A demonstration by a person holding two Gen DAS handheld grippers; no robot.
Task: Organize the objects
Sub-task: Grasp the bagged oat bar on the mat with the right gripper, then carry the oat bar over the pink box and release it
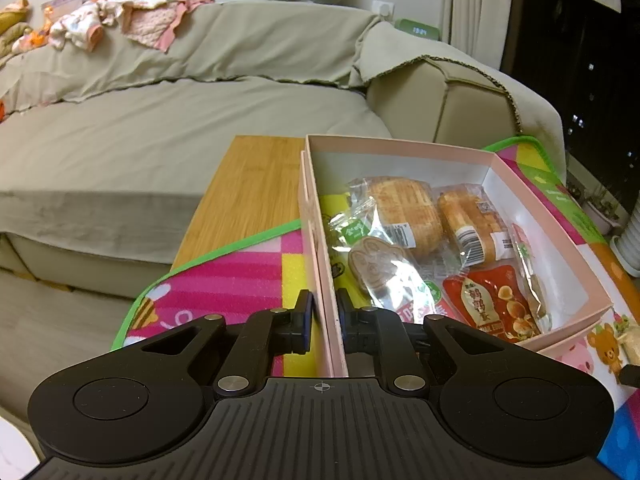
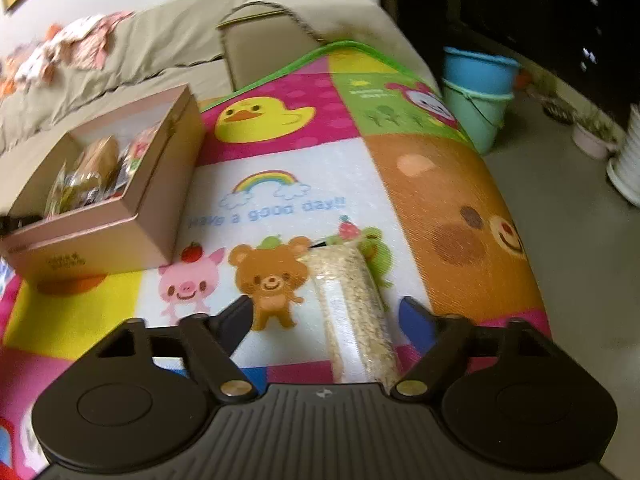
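Note:
A pink cardboard box (image 1: 404, 148) holds wrapped breads (image 1: 404, 210), a bunny-shaped biscuit (image 1: 372, 266) and a red snack pouch (image 1: 494, 300). My left gripper (image 1: 325, 316) is shut on the box's near-left wall, one finger outside and one inside. In the right wrist view the same box (image 2: 156, 184) sits at the left on the colourful play mat (image 2: 280, 184). A long clear packet of sesame-covered snack (image 2: 352, 304) lies on the mat between the fingers of my open right gripper (image 2: 328, 316). The fingers do not touch the packet.
The mat covers a wooden table (image 1: 248, 196) in front of a beige sofa (image 1: 180, 120) with baby clothes (image 1: 120, 16) on its back. Stacked blue and green buckets (image 2: 476, 92) and white plant pots (image 2: 626, 160) stand on the floor to the right.

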